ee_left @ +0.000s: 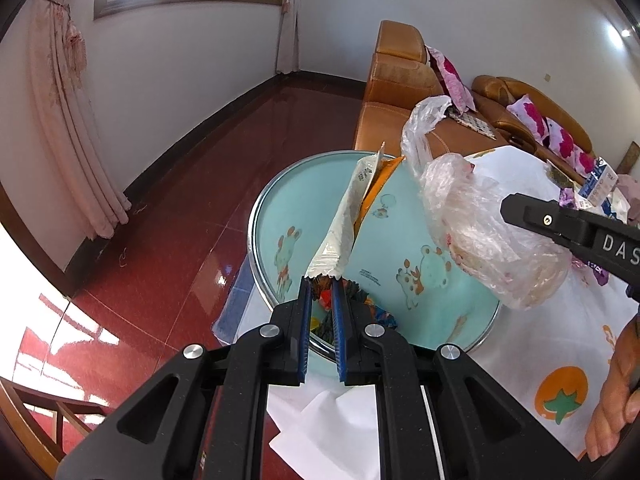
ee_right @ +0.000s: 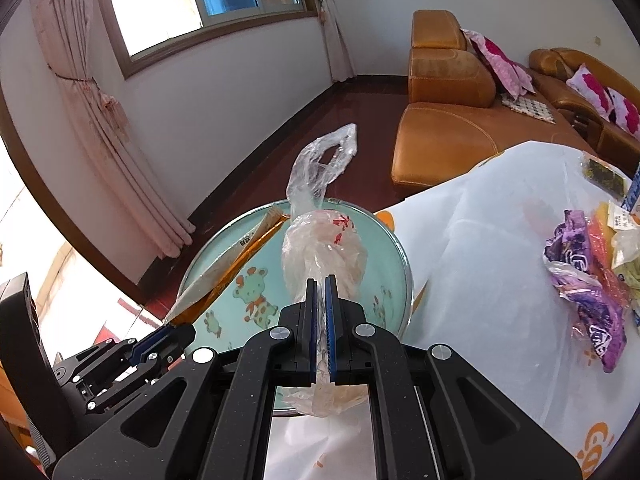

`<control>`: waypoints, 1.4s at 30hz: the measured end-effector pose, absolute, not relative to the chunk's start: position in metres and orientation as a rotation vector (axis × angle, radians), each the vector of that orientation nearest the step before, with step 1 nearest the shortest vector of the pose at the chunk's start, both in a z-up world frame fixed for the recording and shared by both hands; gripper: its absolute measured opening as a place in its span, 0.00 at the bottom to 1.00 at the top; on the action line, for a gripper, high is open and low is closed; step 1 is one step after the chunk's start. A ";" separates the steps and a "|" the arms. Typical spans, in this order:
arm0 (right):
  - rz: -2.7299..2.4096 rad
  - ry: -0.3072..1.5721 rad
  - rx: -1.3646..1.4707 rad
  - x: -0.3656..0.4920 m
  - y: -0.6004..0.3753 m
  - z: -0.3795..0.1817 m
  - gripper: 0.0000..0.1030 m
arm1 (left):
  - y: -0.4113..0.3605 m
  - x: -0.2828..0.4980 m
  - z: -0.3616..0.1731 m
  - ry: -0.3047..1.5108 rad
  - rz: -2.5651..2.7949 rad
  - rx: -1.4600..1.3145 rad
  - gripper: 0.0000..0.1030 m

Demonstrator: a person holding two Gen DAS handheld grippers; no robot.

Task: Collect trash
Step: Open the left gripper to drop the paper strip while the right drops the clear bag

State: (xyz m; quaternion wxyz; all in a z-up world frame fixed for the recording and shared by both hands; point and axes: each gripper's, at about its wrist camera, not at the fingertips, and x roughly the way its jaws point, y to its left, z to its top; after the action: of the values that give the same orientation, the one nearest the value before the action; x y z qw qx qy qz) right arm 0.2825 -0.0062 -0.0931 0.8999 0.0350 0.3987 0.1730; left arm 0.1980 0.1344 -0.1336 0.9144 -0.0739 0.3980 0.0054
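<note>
My left gripper (ee_left: 322, 280) is shut on a long white and orange snack wrapper (ee_left: 347, 220) and holds it over the round teal tray (ee_left: 280, 216) with cartoon animals. A small colourful wrapper (ee_left: 360, 300) lies on the tray just under the fingers. My right gripper (ee_right: 321, 280) is shut on a crumpled clear plastic bag (ee_right: 324, 248), held above the same tray (ee_right: 384, 240). The bag (ee_left: 480, 216) and the right gripper show at the right of the left wrist view. The left gripper (ee_right: 168, 326) with its wrapper (ee_right: 236, 256) shows at the lower left of the right wrist view.
The tray sits on a table with a white fruit-print cloth (ee_right: 500, 240). More wrappers, one purple (ee_right: 588, 292), lie at the cloth's right side. An orange leather sofa (ee_right: 452, 92) with pink cushions stands behind. Red floor and pink curtains (ee_left: 68, 128) are to the left.
</note>
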 end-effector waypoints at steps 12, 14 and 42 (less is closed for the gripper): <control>0.353 0.851 0.071 0.289 -0.002 -0.103 0.05 | 0.133 0.202 -0.139 0.834 0.027 -0.149 0.10; 0.356 0.852 0.072 0.289 -0.002 -0.103 0.05 | 0.132 0.202 -0.139 0.835 0.030 -0.148 0.11; 0.261 0.788 0.113 0.267 -0.049 -0.085 0.64 | 0.127 0.186 -0.118 0.803 0.115 -0.143 0.73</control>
State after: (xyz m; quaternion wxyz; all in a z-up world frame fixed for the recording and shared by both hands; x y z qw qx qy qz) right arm 0.2672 -0.0487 -0.0847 0.9136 0.0548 0.3825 0.1269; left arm 0.1860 0.1270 -0.1184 0.9163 -0.0697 0.3904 0.0557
